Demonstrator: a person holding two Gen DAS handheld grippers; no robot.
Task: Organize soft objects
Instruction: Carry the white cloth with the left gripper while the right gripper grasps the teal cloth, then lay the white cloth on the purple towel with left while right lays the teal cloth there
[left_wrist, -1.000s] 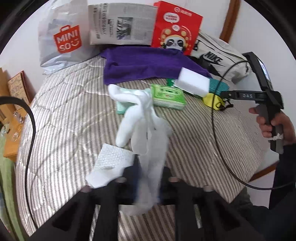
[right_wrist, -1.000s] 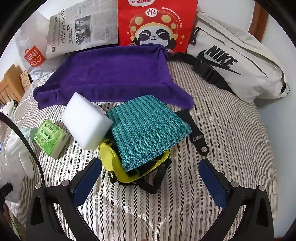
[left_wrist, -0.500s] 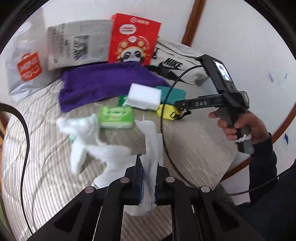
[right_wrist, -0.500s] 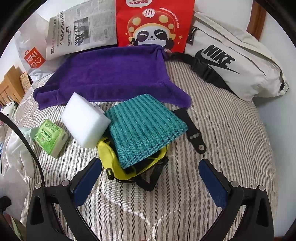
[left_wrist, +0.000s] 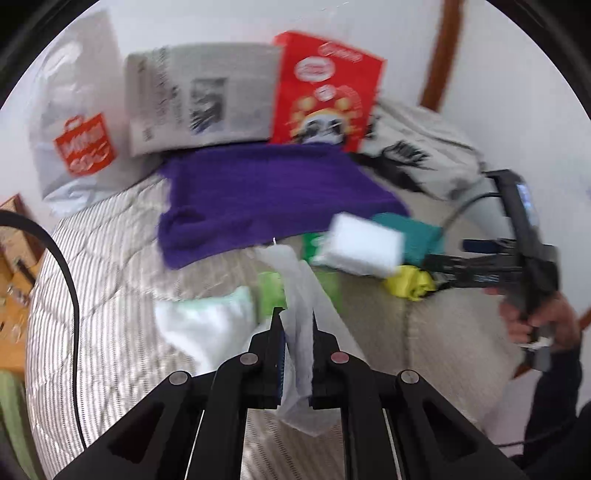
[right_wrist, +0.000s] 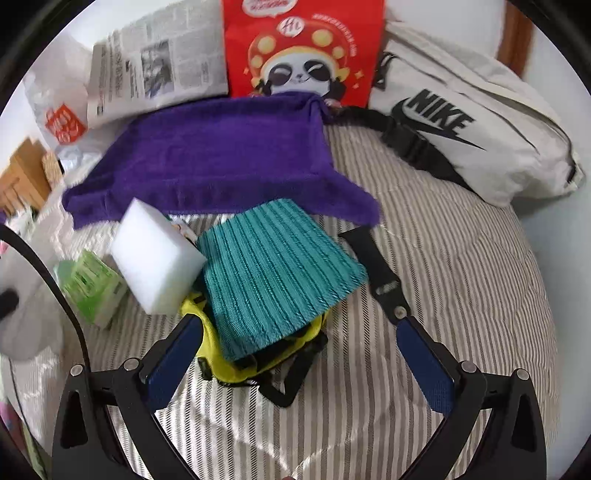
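Note:
My left gripper (left_wrist: 295, 323) is shut on a limp white cloth (left_wrist: 301, 291) that hangs up and out between its pads, lifted off the striped bed (left_wrist: 110, 295). Beneath it lie another white cloth (left_wrist: 199, 325) and a green tissue pack (left_wrist: 271, 291). My right gripper (right_wrist: 295, 328) stands open just above a teal ribbed cloth (right_wrist: 273, 273) that lies on a yellow pouch (right_wrist: 221, 363). A white sponge block (right_wrist: 155, 258) leans beside them, in front of a spread purple towel (right_wrist: 221, 155). The left view is blurred by motion.
Along the wall stand a grey shopping bag (left_wrist: 77, 122), a newspaper (right_wrist: 159, 70), a red panda bag (right_wrist: 303, 48) and a white Nike bag (right_wrist: 480, 129) with a black strap (right_wrist: 384, 277). A person's hand (left_wrist: 535, 321) holds the right gripper. A cable (left_wrist: 62, 266) crosses left.
My left gripper has risen and swung across the bed with the white cloth, which has pulled free of the second cloth. The right gripper has hardly moved.

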